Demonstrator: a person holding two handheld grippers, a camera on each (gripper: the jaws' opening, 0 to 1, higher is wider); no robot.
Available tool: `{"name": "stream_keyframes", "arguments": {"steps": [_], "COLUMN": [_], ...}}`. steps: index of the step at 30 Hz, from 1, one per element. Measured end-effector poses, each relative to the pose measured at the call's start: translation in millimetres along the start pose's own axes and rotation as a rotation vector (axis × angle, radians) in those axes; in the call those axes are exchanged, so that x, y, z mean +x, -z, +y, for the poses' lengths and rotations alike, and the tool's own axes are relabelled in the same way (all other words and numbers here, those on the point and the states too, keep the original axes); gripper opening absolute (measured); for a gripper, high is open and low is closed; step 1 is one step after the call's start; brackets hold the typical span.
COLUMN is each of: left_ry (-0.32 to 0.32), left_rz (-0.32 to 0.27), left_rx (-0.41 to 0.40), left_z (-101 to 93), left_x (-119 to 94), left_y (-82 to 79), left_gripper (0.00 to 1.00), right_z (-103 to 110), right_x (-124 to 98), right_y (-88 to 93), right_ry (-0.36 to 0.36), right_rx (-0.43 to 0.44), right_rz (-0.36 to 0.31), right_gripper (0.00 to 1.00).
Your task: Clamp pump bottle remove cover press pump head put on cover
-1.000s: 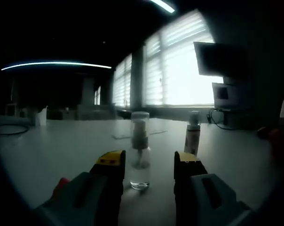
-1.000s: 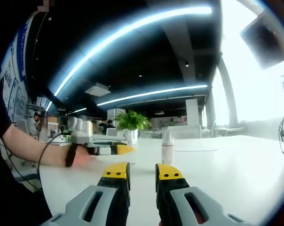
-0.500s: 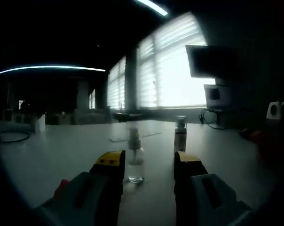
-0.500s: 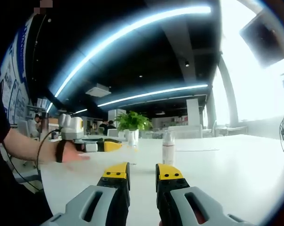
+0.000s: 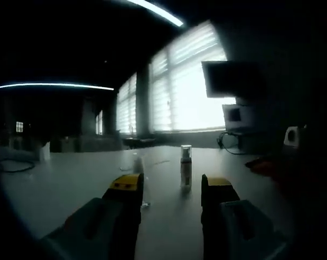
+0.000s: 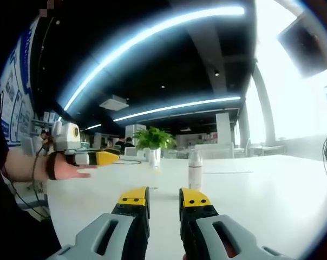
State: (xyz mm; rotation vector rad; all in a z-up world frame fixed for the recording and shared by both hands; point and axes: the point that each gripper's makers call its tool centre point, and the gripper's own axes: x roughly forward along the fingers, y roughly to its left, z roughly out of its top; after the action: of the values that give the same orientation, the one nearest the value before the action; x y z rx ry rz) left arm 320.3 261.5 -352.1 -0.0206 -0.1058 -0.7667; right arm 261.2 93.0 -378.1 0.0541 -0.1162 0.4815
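Fingers [image 6: 135,197] apart, pump bottle [image 6: 194,169] well beyond them

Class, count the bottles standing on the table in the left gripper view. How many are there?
2. A white pump bottle stands between the left gripper jaws' tips, farther off. A clear bottle stands faintly behind the left jaw; dim light may hide others.
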Motion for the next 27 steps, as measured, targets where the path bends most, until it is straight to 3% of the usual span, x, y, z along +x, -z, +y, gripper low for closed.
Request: {"name": "stream_keyframes", "arguments": {"steps": [2,7,11,13,18,21,27], "left_ry": [0.006,0.000,-0.014,-0.002,0.014,0.019,-0.012], "left_rz": [0.007,0.026,0.028,0.040,0.020,0.035,0.043], "left_rx": [-0.029,-0.015,-0.077,-0.020,-0.019,-0.096,-0.060], "left_z": [-2.0,-1.6,-1.9,-5.2,-9.9,-7.1,-5.6], "left_x": [-4.3,-12.3,-17.0,-17.7,-20.7,-19.6,-20.6], "left_y": [5.2,15.4,26.2,29.8,26.2,31.0,32.6], "left_gripper": [0.33,0.33,0.33,0.33,0.33,0.32,0.30], "right_z": [0.4,3.2,2.8,2.5,5.6,4.6,1.8], "right_x": [-0.2,0.0,0.3,0.4,0.4,0.8,0.1], "right_y": [-0.2,0.0,-0.5,-0.2,-0.2,0.3,0.6], "right_ry": [0.002,-0.001,0.004,0.003,0.002,0.002,0.003], "right_rx": [0.000,-0.007,-0.003,-0.003,-0.006,-0.007,-0.003], "right_rz": [0.000,0.003,0.001,0.001,0.004,0.005,0.004], "right_gripper": [0.16,0.16,0.16,0.16,0.16,0.16,0.16]}}
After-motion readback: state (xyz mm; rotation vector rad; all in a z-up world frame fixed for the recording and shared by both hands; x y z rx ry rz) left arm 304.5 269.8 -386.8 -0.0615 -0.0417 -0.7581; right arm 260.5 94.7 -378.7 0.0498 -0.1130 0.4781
